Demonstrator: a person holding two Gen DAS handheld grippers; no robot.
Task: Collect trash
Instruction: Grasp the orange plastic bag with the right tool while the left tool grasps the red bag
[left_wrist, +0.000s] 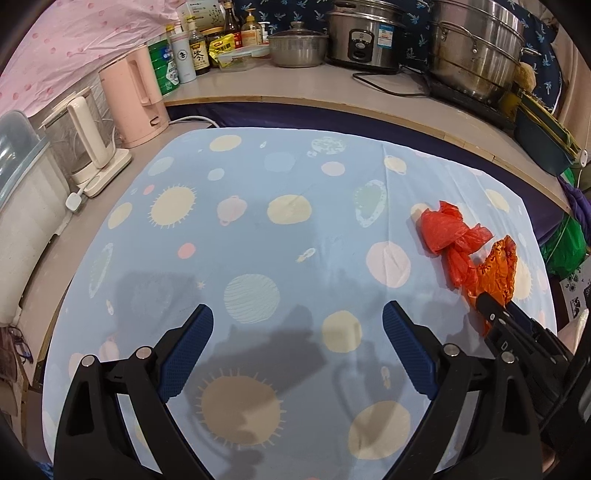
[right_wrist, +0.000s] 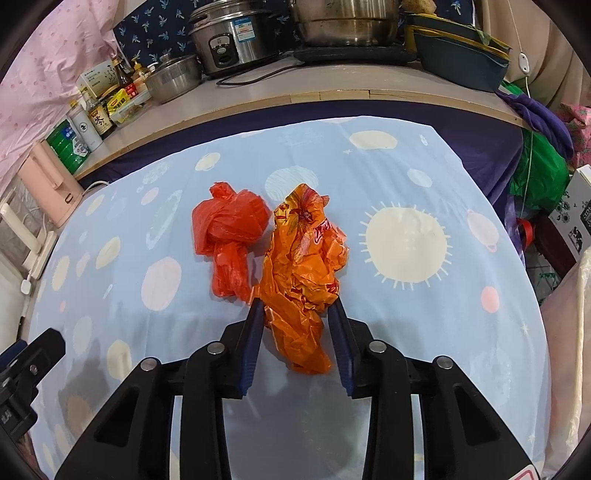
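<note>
A crumpled orange wrapper (right_wrist: 301, 273) sits between the blue pads of my right gripper (right_wrist: 297, 310), which is shut on it just above the blue planet-print tablecloth (right_wrist: 406, 332). A crumpled red plastic bag (right_wrist: 229, 236) lies on the cloth just left of the wrapper, touching it. In the left wrist view the red bag (left_wrist: 448, 236) and the orange wrapper (left_wrist: 496, 271) are at the right, with the right gripper's (left_wrist: 487, 301) black finger tip on the wrapper. My left gripper (left_wrist: 297, 321) is open and empty over the cloth, left of the trash.
A pink kettle (left_wrist: 133, 99), a white appliance (left_wrist: 86, 147) and a plug (left_wrist: 74, 201) stand at the left. Bottles (left_wrist: 197, 51), pots (left_wrist: 297, 44) and a rice cooker (left_wrist: 364, 37) line the far counter. Green and purple bags (right_wrist: 535, 166) hang at the table's right edge.
</note>
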